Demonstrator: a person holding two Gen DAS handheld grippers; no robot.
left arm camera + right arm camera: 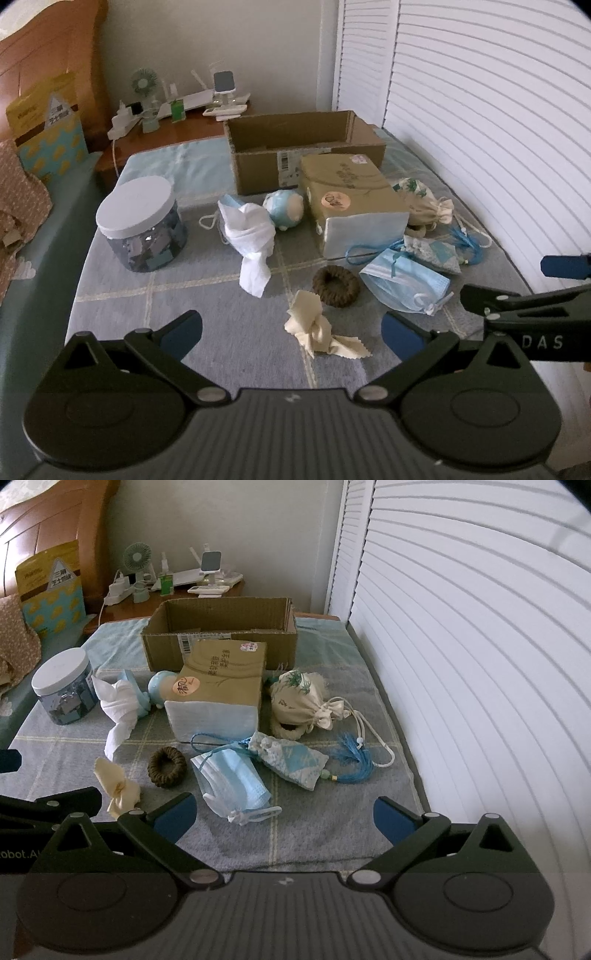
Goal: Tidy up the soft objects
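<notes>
The open cardboard box (221, 635) sits at upper centre of the right wrist view; it looks like the natural bin for the soft things, and nothing shows inside it from here. Just in front of it, at mid-frame, the tissue pack (218, 701) in brown wrapper is the bulkiest soft item: light but wide, likely squashy, best pinched across a short end or a corner.

Right of it, the drawstring pouch (299, 698) looks stuffed and springy; its gathered neck is the firm place to grip. Below the pack, at centre, the blue face mask (232, 779) is thin and floppy, so I would take it through the folded body, not the ear loops. Touching it on the right lies the patterned sachet (291, 762) with a blue tassel (352, 758); grab the padded body, since the cords would slip.

In the left wrist view the white cloth (251, 236) lies at centre-left, limp and light. The brown scrunchie (336, 286) sits lower centre, elastic, easily pinched on one side of its ring. Just below, the cream cloth (317, 330) is the smallest, knotted at its middle, a good hold.

The left gripper (291, 330) is spread wide and empty above the cream cloth. The right gripper (284, 814) is likewise released, holding nothing, near the mask.
</notes>
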